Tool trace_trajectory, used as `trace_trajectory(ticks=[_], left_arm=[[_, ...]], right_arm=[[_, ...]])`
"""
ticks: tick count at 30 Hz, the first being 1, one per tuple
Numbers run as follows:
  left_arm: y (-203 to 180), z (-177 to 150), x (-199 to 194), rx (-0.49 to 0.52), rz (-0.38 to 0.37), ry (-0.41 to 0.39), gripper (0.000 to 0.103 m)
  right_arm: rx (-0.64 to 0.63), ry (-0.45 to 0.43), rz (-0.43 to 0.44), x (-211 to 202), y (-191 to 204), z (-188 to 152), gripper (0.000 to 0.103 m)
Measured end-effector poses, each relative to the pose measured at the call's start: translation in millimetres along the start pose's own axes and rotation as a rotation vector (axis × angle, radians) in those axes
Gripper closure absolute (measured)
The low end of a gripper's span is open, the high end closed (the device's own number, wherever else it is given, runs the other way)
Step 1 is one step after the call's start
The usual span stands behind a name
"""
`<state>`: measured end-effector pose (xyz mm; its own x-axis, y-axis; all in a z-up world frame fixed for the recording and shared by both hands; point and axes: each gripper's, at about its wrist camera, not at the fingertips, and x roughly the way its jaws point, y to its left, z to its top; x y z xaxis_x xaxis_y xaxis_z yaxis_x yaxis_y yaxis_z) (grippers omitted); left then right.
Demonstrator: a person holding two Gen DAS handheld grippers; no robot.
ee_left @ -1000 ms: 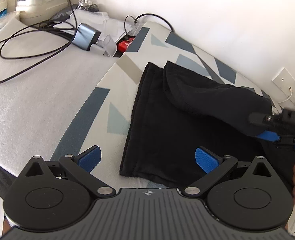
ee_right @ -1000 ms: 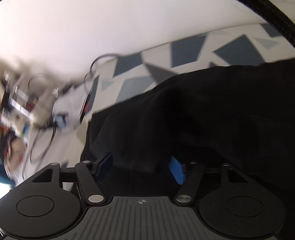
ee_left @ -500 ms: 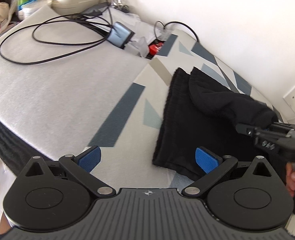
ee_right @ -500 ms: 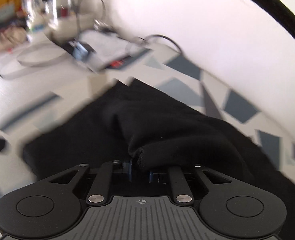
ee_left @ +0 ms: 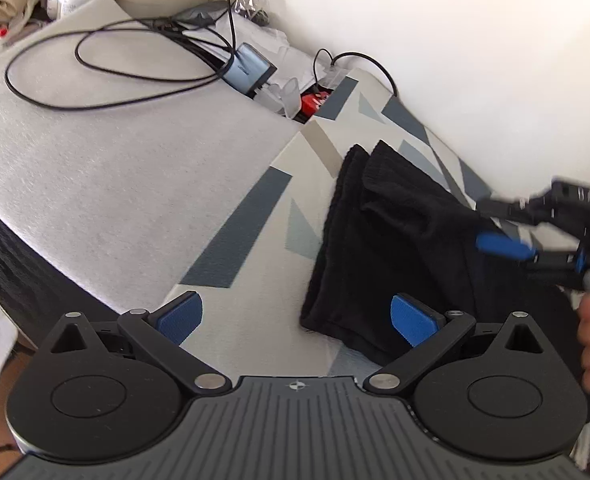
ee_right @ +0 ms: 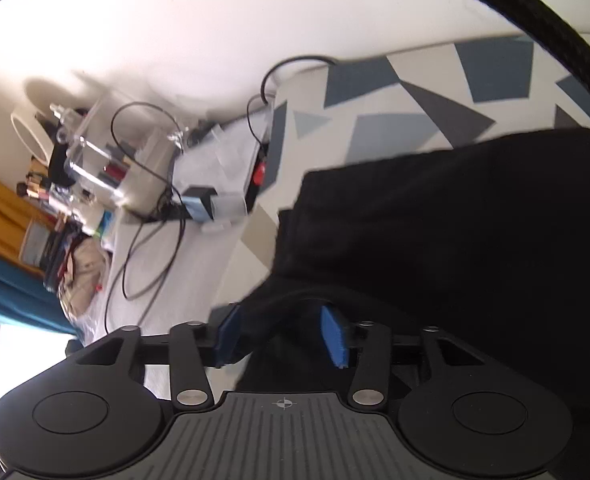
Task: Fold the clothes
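Black garment (ee_left: 395, 248) lies folded on the patterned sheet (ee_left: 255, 216), close to the wall. Left claw (ee_left: 295, 316) hangs wide, released, empty, at the garment's near corner. Right claw (ee_right: 283, 334) is opening now, a fold of cloth between its pads (ee_right: 335, 336), not pinched. Cables (ee_left: 107, 68) sprawl well apart.

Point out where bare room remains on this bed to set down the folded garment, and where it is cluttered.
The plain white textured cover lies bare between the looped black cable and the black folded garment. The patterned grey-and-blue sheet beside the garment's left edge is free too. Crowded: the far corner, around the grey charger block and clear plastic bits.
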<state>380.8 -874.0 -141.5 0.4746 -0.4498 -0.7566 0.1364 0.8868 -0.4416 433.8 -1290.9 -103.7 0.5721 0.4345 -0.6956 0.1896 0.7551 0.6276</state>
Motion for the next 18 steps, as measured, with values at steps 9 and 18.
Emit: trace_trajectory(ticks=[9,18], left_arm=[[-5,17,18,-0.196,-0.238,0.101,0.001],[-36,22,72,-0.308,-0.312,0.227,0.020]], right_arm=[[-0.067,-0.096,-0.169,-60,-47,-43,0.051],[-0.286,-0.236,-0.564,-109,-95,-108,0.049]])
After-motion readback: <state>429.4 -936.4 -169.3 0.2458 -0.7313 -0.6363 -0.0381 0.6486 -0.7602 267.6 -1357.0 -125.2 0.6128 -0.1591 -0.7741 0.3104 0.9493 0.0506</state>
